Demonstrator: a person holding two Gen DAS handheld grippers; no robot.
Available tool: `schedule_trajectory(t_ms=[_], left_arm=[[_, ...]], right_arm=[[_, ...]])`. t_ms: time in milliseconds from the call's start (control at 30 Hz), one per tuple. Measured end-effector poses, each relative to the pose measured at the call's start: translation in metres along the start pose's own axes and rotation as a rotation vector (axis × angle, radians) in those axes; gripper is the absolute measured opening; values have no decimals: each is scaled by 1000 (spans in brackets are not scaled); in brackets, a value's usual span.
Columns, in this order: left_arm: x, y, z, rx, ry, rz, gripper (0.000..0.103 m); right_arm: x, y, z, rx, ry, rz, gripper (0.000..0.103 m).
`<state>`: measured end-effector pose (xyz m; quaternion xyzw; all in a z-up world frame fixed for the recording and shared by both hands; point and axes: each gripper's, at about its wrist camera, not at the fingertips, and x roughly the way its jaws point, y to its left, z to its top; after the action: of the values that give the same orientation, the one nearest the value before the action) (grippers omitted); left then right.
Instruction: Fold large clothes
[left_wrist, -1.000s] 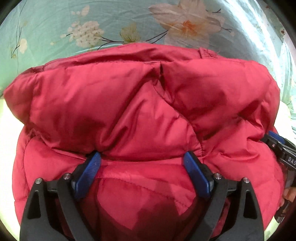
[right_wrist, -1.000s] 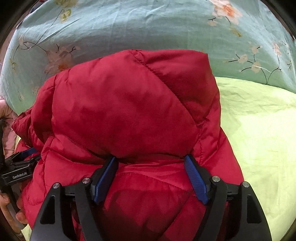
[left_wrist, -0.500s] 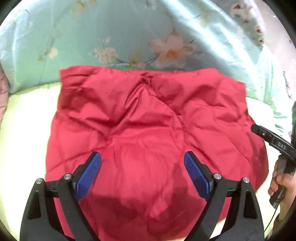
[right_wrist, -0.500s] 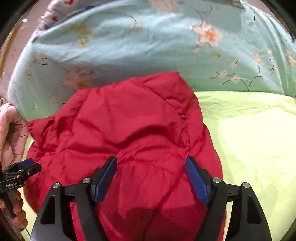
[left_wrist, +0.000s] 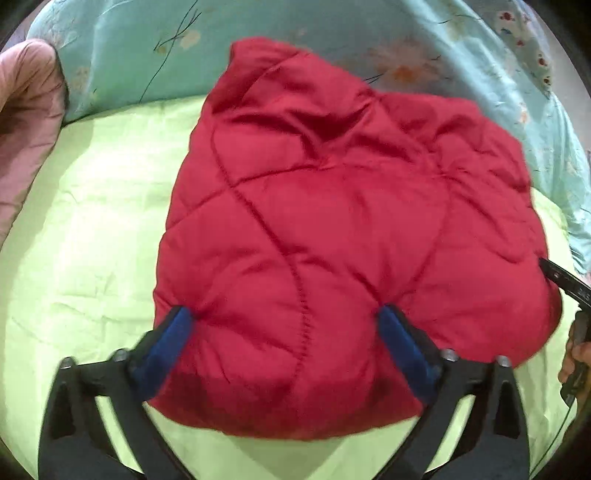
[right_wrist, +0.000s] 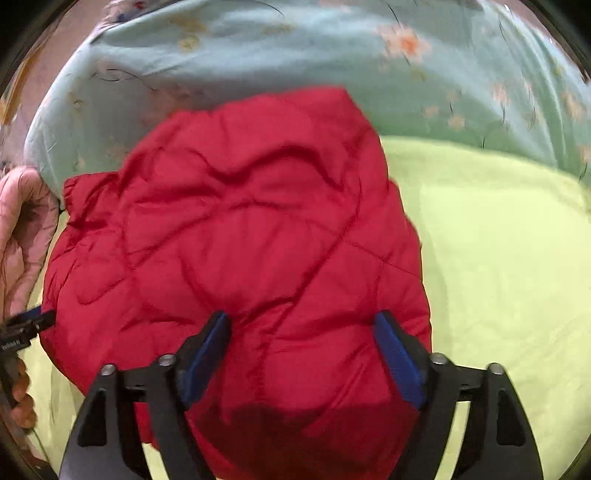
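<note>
both tools have backed off the red jacket (left_wrist: 332, 240), jaws opening; the left tool (left_wrist: 284, 314) and right tool (right_wrist: 301, 319) should clear without dragging the fold.

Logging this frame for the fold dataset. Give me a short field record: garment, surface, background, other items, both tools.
garment: red quilted jacket, folded into a compact puffy bundle
surface: lime-green sheet, jacket lying on it
background: teal floral bedding bunched behind the jacket
other items: pink padded garment at the left edge
left tool: jaws opening, jacket's near edge between the blue pads
right tool: jaws opening, jacket fabric between the blue pads
grip: neither tool visibly clamps the fabric
</note>
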<state>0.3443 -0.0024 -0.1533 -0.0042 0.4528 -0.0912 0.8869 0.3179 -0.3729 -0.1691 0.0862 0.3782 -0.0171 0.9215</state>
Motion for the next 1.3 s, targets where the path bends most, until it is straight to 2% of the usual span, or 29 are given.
schedule_trajectory(t_ms=[100,200,500,667,800,1033,1233,1300], left_arm=[[7,1,2,-11,2,-9,103],[12,-1,5,2,-1,1,103],[12,-1,3,-2,5,3,103],[-3,1,1,-13,-1,-6,103],[-16,9,-4,-29,-5,-39,103],[-53,36,-3,-90,-65,-133,103],[-55,63,-3,-138,-36,-242,103],[-50,71,-3,-156,-22,-271,103]], right_arm=[[11,-9,-3,16,9,-4,98],[17,-13,-4,29,13,3,102],[19,-14,-4,29,17,-13,102],[-5,-14,-6,53,0,-17,100],[-21,-19,-9,72,-3,14,100],[-47,-38,-10,138,-35,105,101],[-63,-54,-9,185,-55,149,102],[-64,-60,-9,204,-46,194,102]])
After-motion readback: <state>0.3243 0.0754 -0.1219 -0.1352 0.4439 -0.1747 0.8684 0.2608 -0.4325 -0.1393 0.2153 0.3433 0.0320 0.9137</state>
